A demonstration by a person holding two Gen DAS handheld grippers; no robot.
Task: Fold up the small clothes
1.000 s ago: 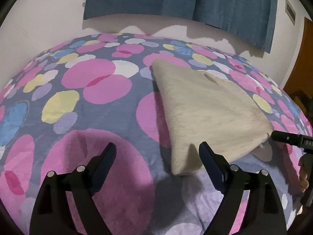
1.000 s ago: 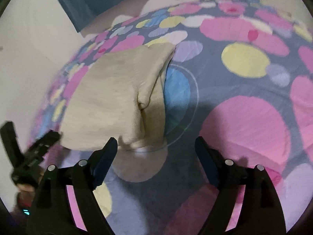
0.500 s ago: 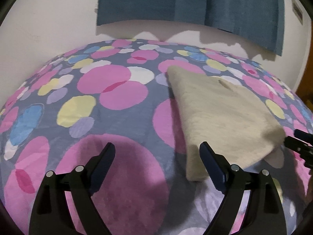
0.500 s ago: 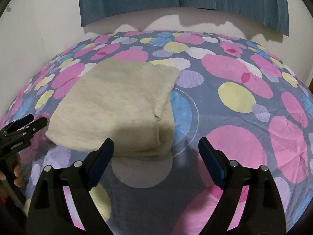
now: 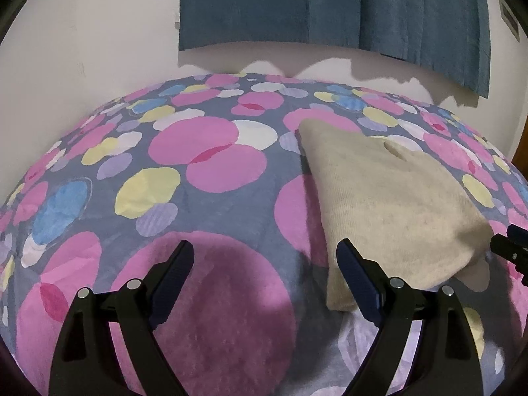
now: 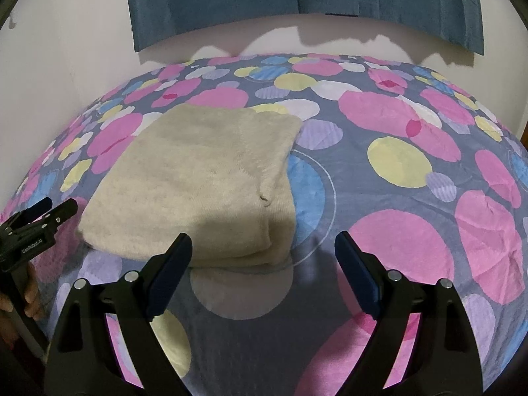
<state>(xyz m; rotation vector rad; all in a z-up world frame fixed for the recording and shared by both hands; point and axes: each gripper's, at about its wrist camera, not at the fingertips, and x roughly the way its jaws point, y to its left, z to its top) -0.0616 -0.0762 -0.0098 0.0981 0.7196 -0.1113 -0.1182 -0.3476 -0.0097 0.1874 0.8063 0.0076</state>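
I judged the folding as almost finished. The one cream knitted garment [image 6: 198, 184] lay on the bed cover [image 6: 412, 217] as a thick, nearly square packet with several layers at its near edge, and I could see no sleeve or loose corner sticking out. Perhaps only a little smoothing was left, or to take a next piece, but no other clothing was in view.

My left gripper [image 5: 264, 264] hung above the cover just left of the packet, jaws wide apart and empty. My right gripper [image 6: 264, 257] hung near the packet's front edge, also spread and holding nothing.

I counted one garment, two grippers, one bed cover and one blue curtain [image 5: 330, 6] on the wall.
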